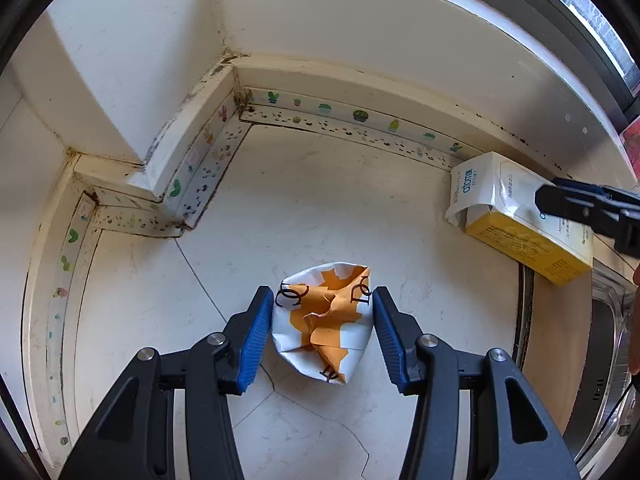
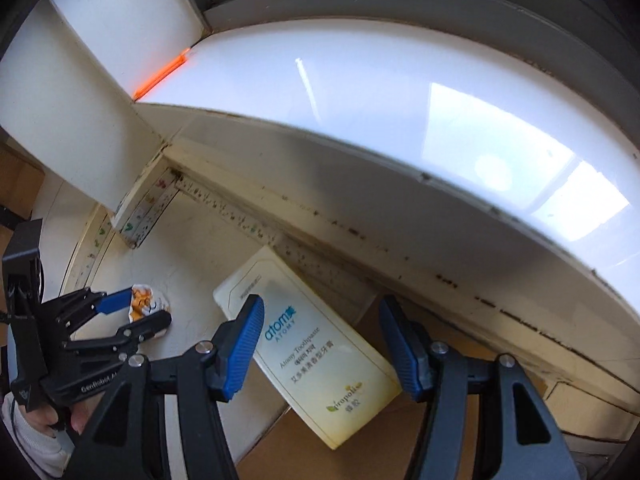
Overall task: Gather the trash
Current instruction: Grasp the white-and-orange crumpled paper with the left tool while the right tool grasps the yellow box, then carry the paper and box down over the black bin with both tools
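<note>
1. Left wrist view — my left gripper points steeply down at the floor, its blue pads on either side of the crumpled orange-and-white wrapper. The right pad touches the paper; whether the left one does, I cannot tell, so I judge the pinch not yet firm. Step in hand: grabbing this wrapper; next I must squeeze fully before lifting.

2. Right wrist view — my right gripper hangs with jaws apart over the toothpaste box, which lies by the skirting, partly on cardboard. Nothing held; it needs lowering to straddle the box.
</note>
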Demonstrator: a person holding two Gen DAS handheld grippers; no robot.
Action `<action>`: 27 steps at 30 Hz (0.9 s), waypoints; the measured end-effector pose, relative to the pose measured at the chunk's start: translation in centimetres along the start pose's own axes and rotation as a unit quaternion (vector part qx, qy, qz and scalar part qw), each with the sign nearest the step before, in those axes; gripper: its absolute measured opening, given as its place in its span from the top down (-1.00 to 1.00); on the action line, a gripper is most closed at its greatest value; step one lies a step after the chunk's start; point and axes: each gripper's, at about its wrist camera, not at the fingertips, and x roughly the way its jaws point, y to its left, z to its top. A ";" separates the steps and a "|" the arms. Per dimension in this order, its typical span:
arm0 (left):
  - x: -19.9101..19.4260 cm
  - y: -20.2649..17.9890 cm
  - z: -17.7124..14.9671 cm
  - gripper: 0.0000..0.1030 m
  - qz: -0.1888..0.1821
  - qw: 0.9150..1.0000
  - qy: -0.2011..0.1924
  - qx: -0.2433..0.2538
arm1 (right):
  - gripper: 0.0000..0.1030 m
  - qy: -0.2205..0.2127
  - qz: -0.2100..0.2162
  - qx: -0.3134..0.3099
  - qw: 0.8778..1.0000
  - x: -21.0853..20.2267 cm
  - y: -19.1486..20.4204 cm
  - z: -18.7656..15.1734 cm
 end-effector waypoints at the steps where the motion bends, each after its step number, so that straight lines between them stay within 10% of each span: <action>1: 0.2 -0.1 0.3 0.05 -0.001 1.000 0.000 -0.001 | -0.16 0.003 0.003 -0.008 1.000 0.0 0.4 -0.2; 16: -1.8 1.3 -0.6 0.05 -0.003 1.000 -0.011 0.000 | -0.28 0.031 -0.059 -0.128 0.989 1.8 5.9 -4.0; 19: -2.5 1.3 -1.2 0.05 -0.003 1.000 -0.017 0.002 | 0.05 0.029 -0.061 -0.131 0.989 1.7 6.3 -4.8; 27: -6.3 0.8 -3.8 0.06 -0.004 0.999 -0.036 0.024 | 0.11 -0.004 -0.063 -0.117 0.991 -1.1 8.6 -6.9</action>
